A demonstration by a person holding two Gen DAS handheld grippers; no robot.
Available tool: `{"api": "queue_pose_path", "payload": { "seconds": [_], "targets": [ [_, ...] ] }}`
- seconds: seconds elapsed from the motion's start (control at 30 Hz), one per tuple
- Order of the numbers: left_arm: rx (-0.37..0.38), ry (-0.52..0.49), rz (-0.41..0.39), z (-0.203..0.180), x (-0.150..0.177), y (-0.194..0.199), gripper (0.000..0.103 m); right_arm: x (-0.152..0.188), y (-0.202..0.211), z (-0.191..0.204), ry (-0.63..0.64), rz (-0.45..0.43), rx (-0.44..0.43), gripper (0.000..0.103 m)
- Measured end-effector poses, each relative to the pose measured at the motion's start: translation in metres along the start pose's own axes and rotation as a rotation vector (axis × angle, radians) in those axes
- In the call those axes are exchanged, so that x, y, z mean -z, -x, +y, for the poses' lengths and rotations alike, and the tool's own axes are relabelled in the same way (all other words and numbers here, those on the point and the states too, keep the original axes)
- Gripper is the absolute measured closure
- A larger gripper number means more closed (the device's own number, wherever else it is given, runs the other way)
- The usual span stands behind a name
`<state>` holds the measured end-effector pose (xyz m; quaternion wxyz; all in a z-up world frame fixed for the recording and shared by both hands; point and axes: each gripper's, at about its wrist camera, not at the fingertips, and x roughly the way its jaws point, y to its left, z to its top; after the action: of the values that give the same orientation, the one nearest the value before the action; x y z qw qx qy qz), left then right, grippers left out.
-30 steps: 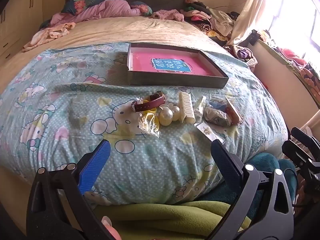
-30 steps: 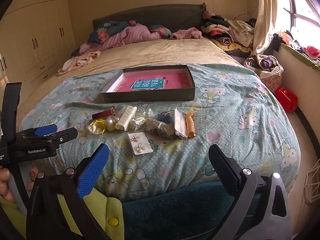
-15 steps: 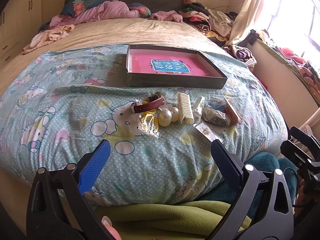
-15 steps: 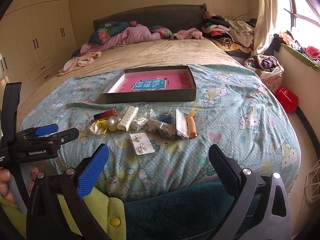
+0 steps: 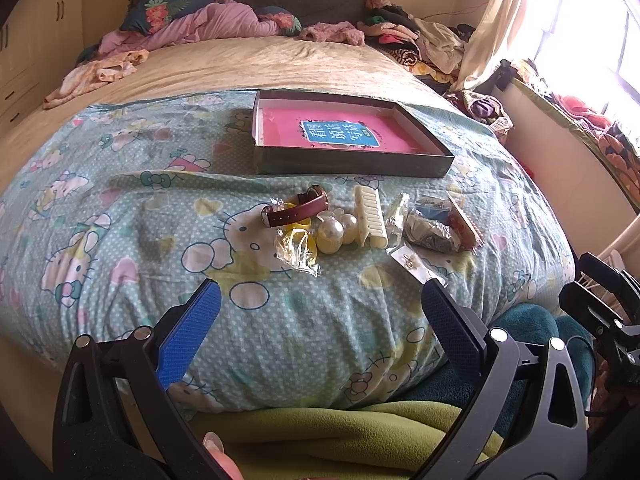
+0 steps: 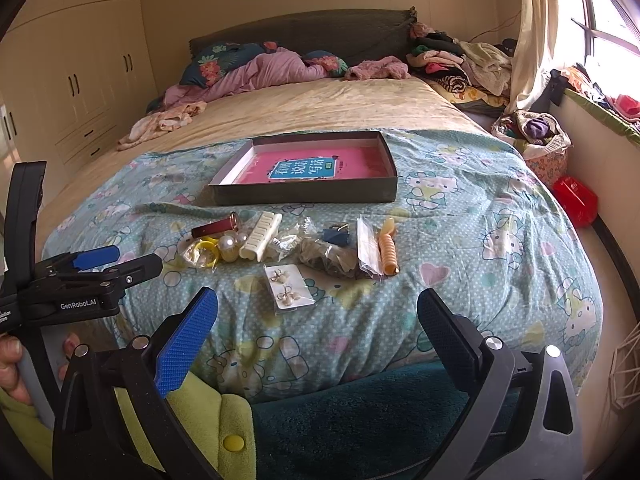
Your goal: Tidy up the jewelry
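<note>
A shallow dark box point(image 5: 352, 166) point(image 6: 304, 194) with a pink book inside lies on the patterned quilt. In front of it sits a heap of jewelry: a maroon-strapped watch point(image 5: 294, 208), pearl beads point(image 5: 332, 232) point(image 6: 229, 243), a cream hair clip point(image 5: 371, 216) point(image 6: 261, 235), yellow rings in a clear bag point(image 5: 298, 246), an earring card point(image 6: 287, 288) point(image 5: 416, 262), an orange spiral hair tie point(image 6: 387, 250) and small bags. My left gripper point(image 5: 320, 300) is open, short of the heap. My right gripper point(image 6: 318, 306) is open too, just short of the earring card.
The bed point(image 6: 320, 100) carries pillows and crumpled clothes at its head. Wardrobe doors point(image 6: 72, 76) line the left wall. A window ledge with clothes and a red bag point(image 6: 576, 200) lies at the right. Green and teal fabric fills the near edge under both grippers.
Both views have shifted slightly, with the box and the heap sitting a little lower in each frame. Both grippers stay open and nothing on the bed has moved.
</note>
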<state>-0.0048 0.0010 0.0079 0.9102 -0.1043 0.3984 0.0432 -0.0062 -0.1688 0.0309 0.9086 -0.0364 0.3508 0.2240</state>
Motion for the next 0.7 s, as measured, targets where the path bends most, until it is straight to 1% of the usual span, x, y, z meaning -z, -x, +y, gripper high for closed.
{"api": "queue_pose_path", "payload": {
  "seconds": [0.7],
  "targets": [
    [0.000,-0.001,-0.001,-0.0023,-0.0008,0.0026,0.009,0.0005,-0.0046,0.0064,0.015,0.006,-0.014,0.004]
  ]
}}
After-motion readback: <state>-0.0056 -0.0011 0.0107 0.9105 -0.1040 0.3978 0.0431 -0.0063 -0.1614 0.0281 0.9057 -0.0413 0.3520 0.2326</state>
